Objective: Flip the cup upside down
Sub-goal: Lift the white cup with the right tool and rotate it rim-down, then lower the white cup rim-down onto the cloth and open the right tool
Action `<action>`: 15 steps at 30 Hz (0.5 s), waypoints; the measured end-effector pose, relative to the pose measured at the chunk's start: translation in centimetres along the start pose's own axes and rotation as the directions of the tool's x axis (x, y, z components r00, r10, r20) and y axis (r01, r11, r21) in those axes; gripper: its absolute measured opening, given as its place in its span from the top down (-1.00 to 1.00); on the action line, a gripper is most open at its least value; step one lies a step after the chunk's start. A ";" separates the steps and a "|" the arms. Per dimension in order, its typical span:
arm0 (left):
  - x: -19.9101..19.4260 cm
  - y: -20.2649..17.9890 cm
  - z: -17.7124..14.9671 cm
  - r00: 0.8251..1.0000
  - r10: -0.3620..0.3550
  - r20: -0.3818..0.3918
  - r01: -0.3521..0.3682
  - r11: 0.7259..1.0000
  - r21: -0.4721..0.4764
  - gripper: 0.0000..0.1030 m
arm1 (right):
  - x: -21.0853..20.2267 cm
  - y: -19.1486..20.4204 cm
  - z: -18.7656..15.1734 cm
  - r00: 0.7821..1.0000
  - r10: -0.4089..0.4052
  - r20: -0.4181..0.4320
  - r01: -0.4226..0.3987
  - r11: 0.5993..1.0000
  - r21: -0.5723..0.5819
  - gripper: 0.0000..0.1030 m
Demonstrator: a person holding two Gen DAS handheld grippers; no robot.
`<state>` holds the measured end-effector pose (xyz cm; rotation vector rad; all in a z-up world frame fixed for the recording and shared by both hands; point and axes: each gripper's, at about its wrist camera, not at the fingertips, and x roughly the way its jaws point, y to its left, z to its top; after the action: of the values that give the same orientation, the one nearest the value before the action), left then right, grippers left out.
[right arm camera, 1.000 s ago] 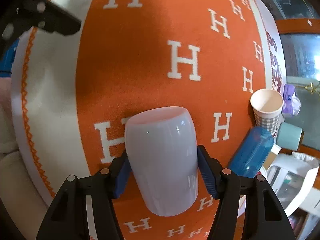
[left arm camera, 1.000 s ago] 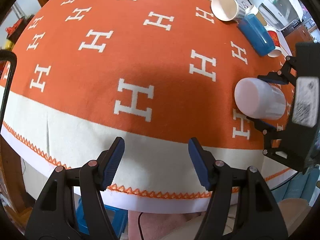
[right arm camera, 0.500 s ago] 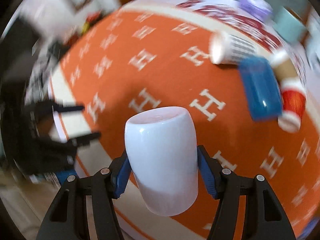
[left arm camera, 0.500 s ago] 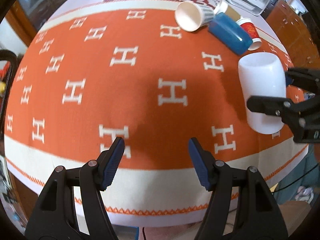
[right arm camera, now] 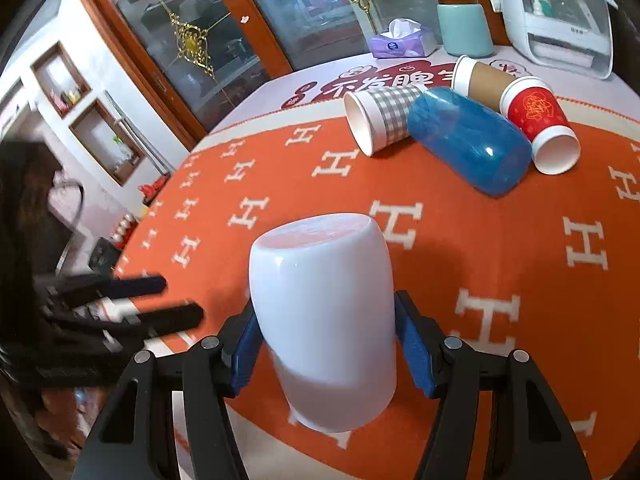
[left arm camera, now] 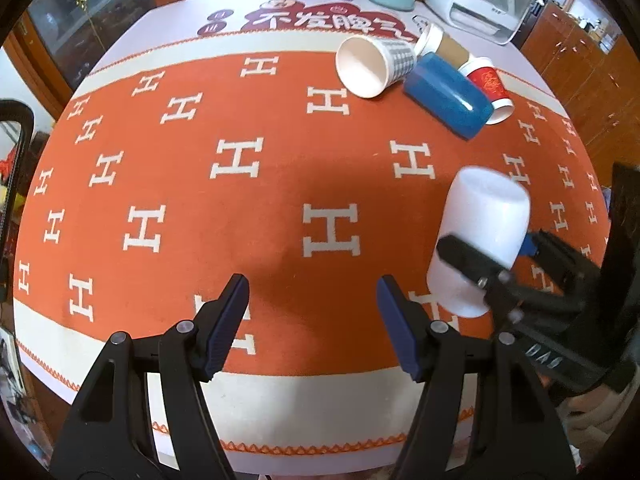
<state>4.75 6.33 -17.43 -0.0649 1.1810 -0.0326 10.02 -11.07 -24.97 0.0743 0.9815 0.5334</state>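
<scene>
White cup [right arm camera: 324, 320], base uppermost, is clamped between the right gripper [right arm camera: 324, 356] fingers above the orange cloth [right arm camera: 460, 240]; left gripper [left arm camera: 312, 320] is held open, empty.

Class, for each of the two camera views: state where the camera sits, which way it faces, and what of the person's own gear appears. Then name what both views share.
Left wrist: sits on the left gripper, faces across the orange tablecloth; its open fingers show, the right gripper at right.
Right wrist: sits on the right gripper, faces the glass cabinet; fingers clamp the white cup.
Shared: white cup, blue cup, paper cups.
</scene>
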 end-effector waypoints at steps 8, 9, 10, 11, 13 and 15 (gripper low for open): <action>-0.5 0.4 -1.2 1.000 -0.022 0.003 0.022 0.999 0.044 -0.24 | -2.0 1.2 -4.0 0.996 -0.079 0.033 0.081 0.993 -0.086 -0.20; -0.6 0.4 -1.3 1.000 -0.025 0.004 0.025 0.998 0.049 -0.24 | -2.4 1.4 -4.4 0.995 -0.090 0.040 0.094 0.991 -0.095 -0.20; -0.7 0.2 -1.4 1.000 -0.028 0.006 0.028 0.998 0.056 -0.24 | -2.8 1.5 -4.8 0.994 -0.097 0.042 0.100 0.990 -0.101 -0.20; -0.8 0.1 -1.5 0.999 -0.031 0.008 0.030 0.998 0.061 -0.24 | -3.0 1.7 -5.2 0.994 -0.104 0.043 0.108 0.988 -0.108 -0.20; -0.9 -0.3 -1.6 0.999 -0.036 0.009 0.035 0.997 0.071 -0.24 | -3.7 1.9 -5.8 0.992 -0.117 0.038 0.121 0.985 -0.125 -0.20; -0.8 -0.8 -1.8 0.999 -0.038 0.008 0.037 0.996 0.081 -0.24 | -4.4 2.1 -6.3 0.991 -0.133 0.026 0.135 0.981 -0.140 -0.20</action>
<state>2.80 5.55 -17.27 -0.0154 1.1678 -0.1129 2.20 -12.37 -24.55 -0.1132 0.9234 0.4763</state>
